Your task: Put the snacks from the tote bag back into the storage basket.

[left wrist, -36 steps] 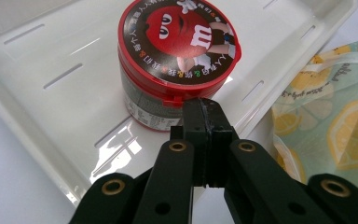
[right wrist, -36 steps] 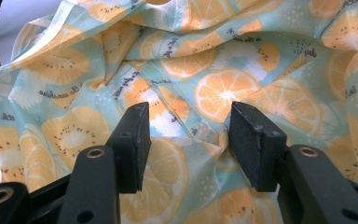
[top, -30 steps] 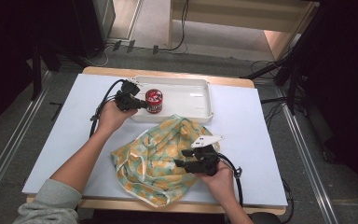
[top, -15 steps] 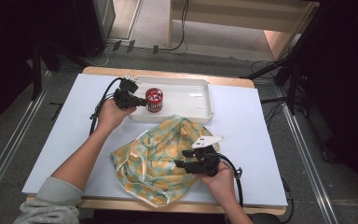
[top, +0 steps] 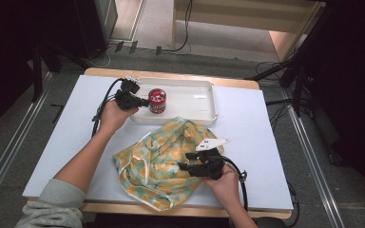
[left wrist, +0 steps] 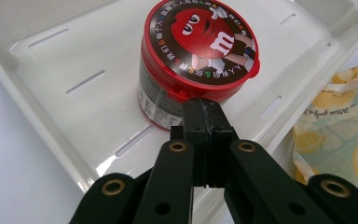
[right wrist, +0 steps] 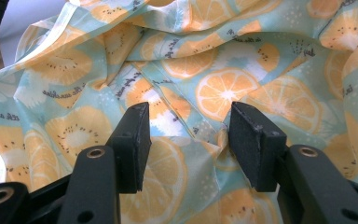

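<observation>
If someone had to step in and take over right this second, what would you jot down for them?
Left gripper: jaws shut with nothing between them, tips right at the red candy tub.
Right gripper: jaws open, over the fruit-print cloth bag, not pinching it.
The tub stands upright, lid on, in the white tray. The bag lies crumpled on the table in front of the tray.
Done: nothing gripped so far.
Left: probably grasp the bag and deal with the tub.
</observation>
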Motion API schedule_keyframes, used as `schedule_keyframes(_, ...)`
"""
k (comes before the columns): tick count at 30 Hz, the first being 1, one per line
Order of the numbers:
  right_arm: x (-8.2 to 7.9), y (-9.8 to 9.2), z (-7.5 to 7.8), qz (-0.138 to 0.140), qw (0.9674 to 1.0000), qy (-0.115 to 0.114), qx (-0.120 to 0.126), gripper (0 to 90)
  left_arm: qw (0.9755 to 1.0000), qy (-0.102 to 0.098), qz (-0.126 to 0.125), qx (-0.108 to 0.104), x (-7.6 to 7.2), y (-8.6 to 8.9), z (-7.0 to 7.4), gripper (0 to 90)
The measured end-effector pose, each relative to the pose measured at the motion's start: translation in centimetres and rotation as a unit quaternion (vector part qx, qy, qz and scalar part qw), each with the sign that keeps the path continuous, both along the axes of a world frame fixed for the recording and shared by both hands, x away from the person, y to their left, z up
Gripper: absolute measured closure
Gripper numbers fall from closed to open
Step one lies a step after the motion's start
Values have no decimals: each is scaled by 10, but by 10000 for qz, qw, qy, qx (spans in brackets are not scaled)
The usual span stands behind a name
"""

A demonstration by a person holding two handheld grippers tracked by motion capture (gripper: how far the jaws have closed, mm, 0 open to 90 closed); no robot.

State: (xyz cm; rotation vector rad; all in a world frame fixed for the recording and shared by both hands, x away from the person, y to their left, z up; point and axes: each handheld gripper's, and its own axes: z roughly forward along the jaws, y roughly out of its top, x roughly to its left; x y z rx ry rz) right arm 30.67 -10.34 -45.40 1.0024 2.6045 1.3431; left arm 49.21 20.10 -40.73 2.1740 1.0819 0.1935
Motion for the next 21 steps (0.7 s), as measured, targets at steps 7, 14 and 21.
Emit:
schedule_keyframes(7,0,0,0,5,10000,-6,-4,500,10000,41,74,-33,3,2,-3,900)
schedule_keyframes(14,0,0,0,3,10000,1,-23,500,9998,82,47,153,8,0,1,900)
schedule_keyframes(21,0,0,0,-2,10000,3,-14,500,9999,54,93,49,13,2,3,900)
